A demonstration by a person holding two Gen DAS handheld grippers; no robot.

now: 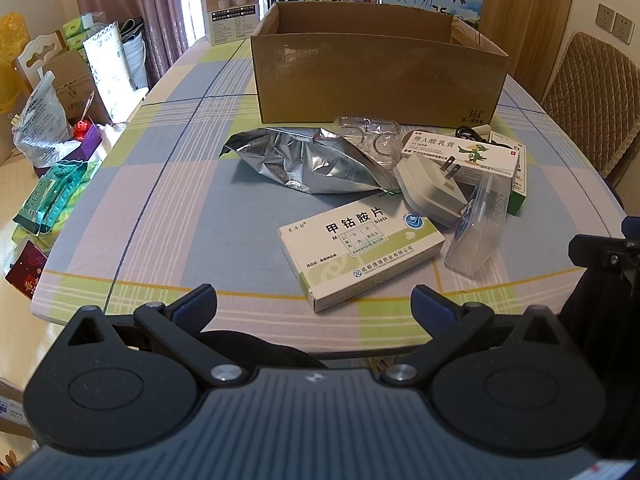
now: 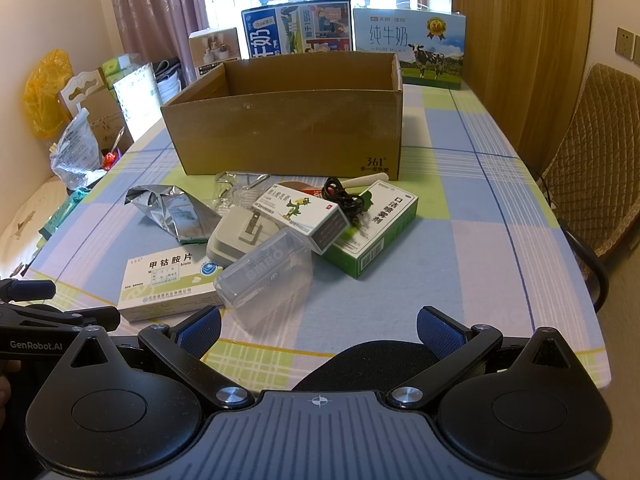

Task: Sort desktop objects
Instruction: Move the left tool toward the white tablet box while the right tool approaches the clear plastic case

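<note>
left gripper [image 1: 314, 304] wide open, empty, at the table's [image 1: 160, 184] near edge; medicine box [image 1: 362, 250] just ahead, cardboard box [image 1: 376, 76] beyond. right gripper [image 2: 319, 326] likewise gaping; only its view reveals the green box [image 2: 374, 236].

Oval table [image 2: 460, 240] under a checked cloth in blue, green and lilac. Open cardboard box [image 2: 288, 136] sitting far-middle, milk cartons [image 2: 408, 46] lined up behind it at the far edge. Near the box, a heap of small stuff: crumpled foil bag [image 2: 172, 212] on the left, white medicine box [image 2: 168, 284] nearest, clear plastic case [image 2: 268, 276] just right of it, leaning on a grey plug adapter [image 2: 240, 240]. Green medicine box [image 2: 376, 232] on the right with a black cable [image 2: 344, 200] on top.
</note>
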